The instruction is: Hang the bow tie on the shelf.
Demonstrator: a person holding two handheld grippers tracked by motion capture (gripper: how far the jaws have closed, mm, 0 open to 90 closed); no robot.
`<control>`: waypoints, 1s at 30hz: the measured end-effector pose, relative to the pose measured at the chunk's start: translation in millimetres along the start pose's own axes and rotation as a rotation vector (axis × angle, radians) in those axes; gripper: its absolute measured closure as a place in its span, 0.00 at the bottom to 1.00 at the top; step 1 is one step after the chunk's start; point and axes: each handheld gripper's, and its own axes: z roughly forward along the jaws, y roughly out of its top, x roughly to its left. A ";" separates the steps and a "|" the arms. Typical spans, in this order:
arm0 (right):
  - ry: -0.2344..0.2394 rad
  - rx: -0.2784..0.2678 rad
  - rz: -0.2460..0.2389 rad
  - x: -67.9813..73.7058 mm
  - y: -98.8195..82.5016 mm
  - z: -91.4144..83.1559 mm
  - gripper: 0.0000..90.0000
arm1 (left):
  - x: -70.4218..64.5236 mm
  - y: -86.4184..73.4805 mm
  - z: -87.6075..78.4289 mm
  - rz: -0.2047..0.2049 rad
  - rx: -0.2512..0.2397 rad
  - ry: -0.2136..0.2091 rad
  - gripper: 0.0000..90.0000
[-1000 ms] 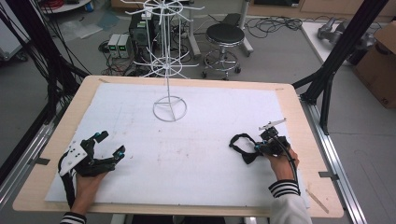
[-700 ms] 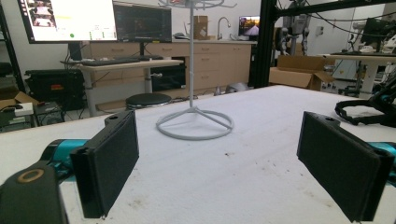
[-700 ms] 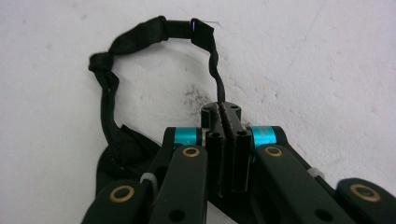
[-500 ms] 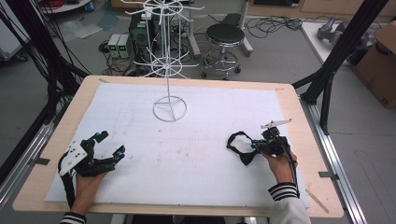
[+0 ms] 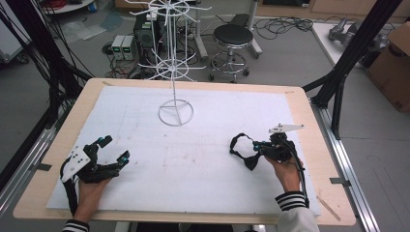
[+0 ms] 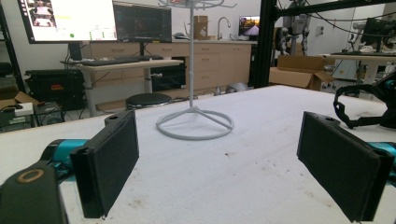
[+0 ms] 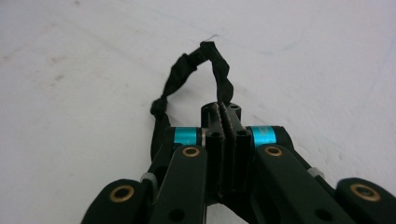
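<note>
Right gripper (image 5: 255, 153) edged leftward, pinching black strap (image 5: 240, 147), left gripper (image 5: 112, 149) spread, wire stand (image 5: 175, 112) well beyond.

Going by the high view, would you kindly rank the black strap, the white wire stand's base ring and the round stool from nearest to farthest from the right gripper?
1. Black strap: clamped in the right gripper, looping to its left.
2. Base ring of the wire stand: mid-table, farther back and left.
3. Stool: on the floor beyond the table's far edge.
</note>
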 end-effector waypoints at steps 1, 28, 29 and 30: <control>0.010 -0.018 -0.010 2.1 0.9 -0.4 0.98 | -0.1 0.0 0.1 0.000 0.000 0.000 0.15; 0.131 -0.351 -0.076 43.9 33.0 -2.5 0.97 | 0.0 0.0 0.1 -0.001 -0.001 0.000 0.15; 0.131 -0.354 -0.080 45.6 34.8 -2.4 0.97 | 0.0 0.0 0.1 -0.001 -0.001 0.001 0.15; 0.135 -0.361 -0.084 46.8 36.7 -2.1 0.97 | -0.1 0.0 0.1 -0.001 -0.001 0.001 0.15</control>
